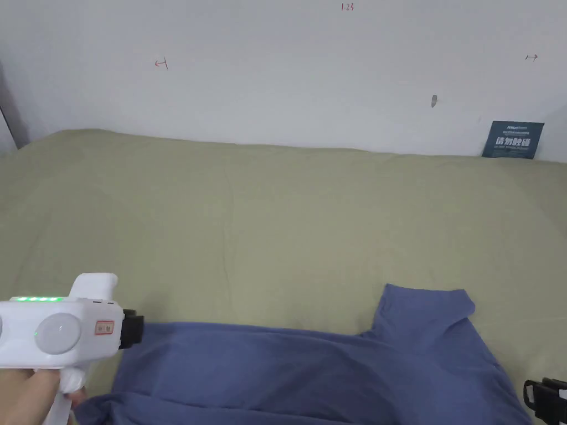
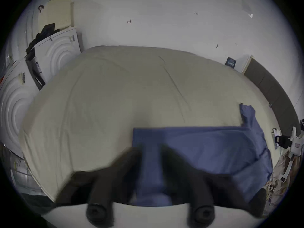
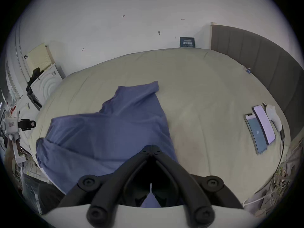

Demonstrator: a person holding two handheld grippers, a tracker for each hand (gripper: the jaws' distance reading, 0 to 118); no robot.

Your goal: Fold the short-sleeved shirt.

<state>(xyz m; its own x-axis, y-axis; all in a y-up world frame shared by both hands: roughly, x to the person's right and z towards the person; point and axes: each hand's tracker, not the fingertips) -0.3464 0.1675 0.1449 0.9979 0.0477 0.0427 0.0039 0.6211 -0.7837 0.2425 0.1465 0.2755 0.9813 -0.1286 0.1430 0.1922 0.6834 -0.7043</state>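
Note:
A blue short-sleeved shirt [image 1: 310,371] lies spread flat on the olive-green bed sheet [image 1: 277,221], near the front edge, with one sleeve [image 1: 426,315] pointing toward the wall. My left gripper [image 1: 135,329] hovers at the shirt's left edge. In the left gripper view its blurred jaws [image 2: 151,154] stand apart, open, with the shirt [image 2: 205,146] showing between them. My right gripper [image 1: 531,395] sits just off the shirt's right edge. Its jaws [image 3: 151,149] meet at the tips above the shirt [image 3: 107,129], with nothing visibly clamped.
Two phones [image 3: 259,129] and a white object lie on the sheet's right side, beside a grey padded headboard [image 3: 263,58]. A dark blue card [image 1: 512,139] leans on the white wall. White appliances [image 2: 57,53] stand left of the bed. The sheet's far half is bare.

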